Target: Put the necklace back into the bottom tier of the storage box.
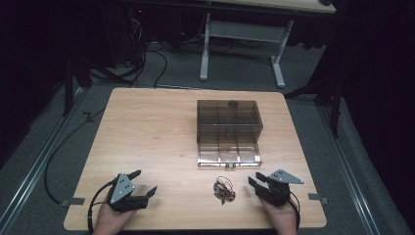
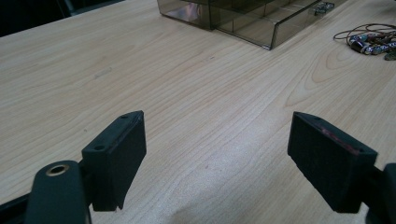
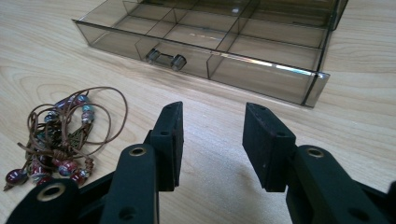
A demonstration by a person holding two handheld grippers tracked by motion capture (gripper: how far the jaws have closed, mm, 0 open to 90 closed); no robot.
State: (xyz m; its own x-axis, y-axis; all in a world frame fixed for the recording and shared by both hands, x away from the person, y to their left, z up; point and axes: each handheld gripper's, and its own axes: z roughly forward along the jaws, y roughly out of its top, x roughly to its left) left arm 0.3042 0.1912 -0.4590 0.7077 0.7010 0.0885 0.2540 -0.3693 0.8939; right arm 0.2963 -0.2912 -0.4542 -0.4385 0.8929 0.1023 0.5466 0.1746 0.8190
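A smoky transparent drawer box (image 1: 229, 122) stands mid-table, its bottom drawer (image 1: 228, 155) pulled out toward me, divided into compartments that look empty (image 3: 261, 46). A beaded necklace on a brown cord (image 1: 223, 190) lies bunched in front of the drawer (image 3: 60, 140) (image 2: 371, 41). My left gripper (image 1: 146, 182) rests open near the table's front left, jaws wide apart over bare wood (image 2: 215, 154). My right gripper (image 1: 255, 182) sits open at the front right, just right of the necklace, its jaws (image 3: 212, 140) partly apart with nothing between them.
The wooden table (image 1: 147, 132) has bare room on its left half and behind the box. The drawer's small clear handle (image 3: 164, 59) faces me. Beyond the table, a white desk frame (image 1: 242, 39) and cables (image 1: 147, 54) stand on the grey floor.
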